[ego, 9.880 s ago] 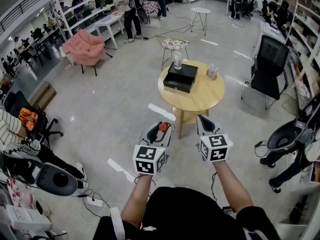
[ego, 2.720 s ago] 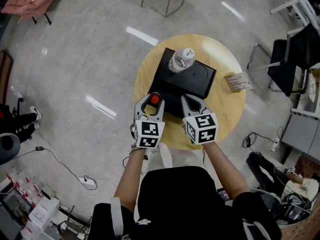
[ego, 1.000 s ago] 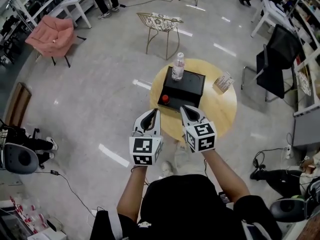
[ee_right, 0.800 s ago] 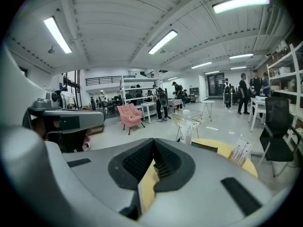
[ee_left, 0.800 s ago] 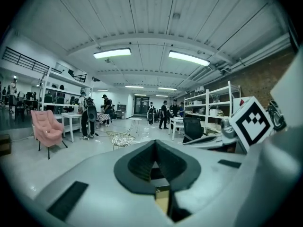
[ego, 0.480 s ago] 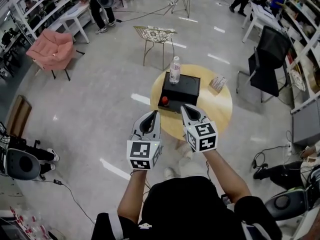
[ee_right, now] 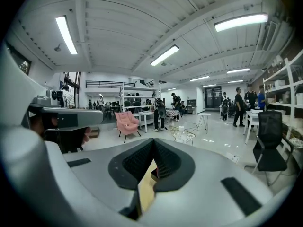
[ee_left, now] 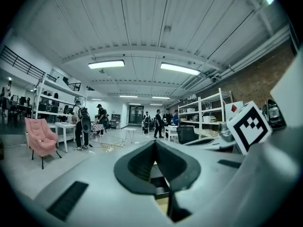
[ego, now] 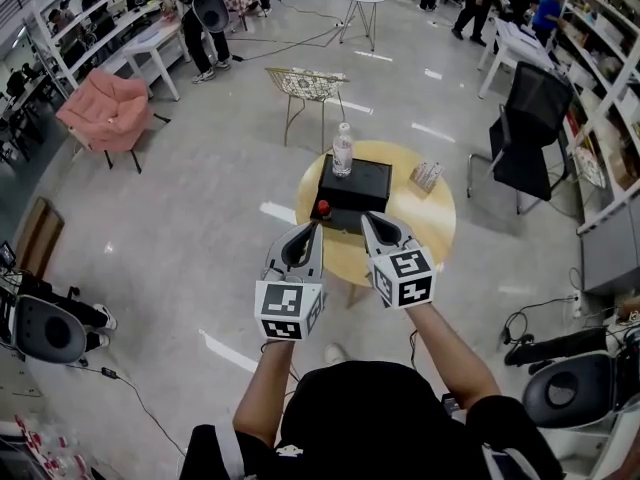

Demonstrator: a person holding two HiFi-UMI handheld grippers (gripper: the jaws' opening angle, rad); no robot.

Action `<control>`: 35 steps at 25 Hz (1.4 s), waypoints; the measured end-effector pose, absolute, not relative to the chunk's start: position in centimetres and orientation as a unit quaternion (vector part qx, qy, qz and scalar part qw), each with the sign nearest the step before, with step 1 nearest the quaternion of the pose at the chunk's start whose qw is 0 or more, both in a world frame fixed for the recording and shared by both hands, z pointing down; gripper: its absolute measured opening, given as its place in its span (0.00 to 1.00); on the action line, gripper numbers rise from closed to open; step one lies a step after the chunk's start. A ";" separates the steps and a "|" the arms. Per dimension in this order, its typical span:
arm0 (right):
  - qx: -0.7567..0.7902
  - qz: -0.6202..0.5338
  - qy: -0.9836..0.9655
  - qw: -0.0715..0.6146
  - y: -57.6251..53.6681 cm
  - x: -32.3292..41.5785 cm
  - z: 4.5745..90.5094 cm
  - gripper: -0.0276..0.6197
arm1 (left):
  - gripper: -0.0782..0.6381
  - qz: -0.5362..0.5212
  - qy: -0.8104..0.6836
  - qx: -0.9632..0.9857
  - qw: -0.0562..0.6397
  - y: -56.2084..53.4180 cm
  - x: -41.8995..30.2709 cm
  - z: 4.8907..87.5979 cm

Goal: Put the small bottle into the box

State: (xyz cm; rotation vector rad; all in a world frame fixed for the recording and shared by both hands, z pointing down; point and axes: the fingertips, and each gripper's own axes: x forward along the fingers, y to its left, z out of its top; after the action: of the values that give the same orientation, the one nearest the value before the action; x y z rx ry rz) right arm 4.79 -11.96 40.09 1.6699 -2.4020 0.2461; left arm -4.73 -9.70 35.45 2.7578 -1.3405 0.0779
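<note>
Because the small bottle (ego: 322, 208) shows so tiny in the head view, only its red top can be made out. It sits at the near left corner of the black box (ego: 362, 182). Whether it stands inside the box or on its lid cannot be told.

The box lies on the round wooden tabletop (ego: 425, 218), whose near edge is hidden behind the two tools. A clear water bottle (ego: 342, 151) stands upright on the far left part of the box.

The left tool (ego: 309, 230) is held level with its jaws pressed together and nothing between them. The small bottle lies beyond its tips, a little to the right and well apart from them. The right tool (ego: 368, 220) is just beside the left one, also closed and empty, and the small bottle lies ahead of it to the left.

Each gripper view is mostly filled by that tool's own grey body. Through the slit under the meeting tips, only slivers of the tabletop's yellow wood and the dark box show. The small bottle itself is too small there to identify with certainty.
</note>
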 end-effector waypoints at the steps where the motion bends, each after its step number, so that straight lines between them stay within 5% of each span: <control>1: 0.565 0.082 -0.815 0.102 -11.6 5.0 39.8 0.05 | 0.12 0.023 -0.438 0.898 0.035 -9.3 -4.5 35.2; 35: 0.525 0.068 -0.844 0.079 5.4 9.7 37.3 0.05 | 0.12 0.025 -0.468 0.883 0.030 8.4 0.8 33.8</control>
State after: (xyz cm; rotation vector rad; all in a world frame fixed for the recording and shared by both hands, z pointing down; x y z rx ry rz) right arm 9.69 5.39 37.26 1.5722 -2.5271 0.2033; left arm 0.84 8.38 33.81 2.7213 -1.4422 0.0786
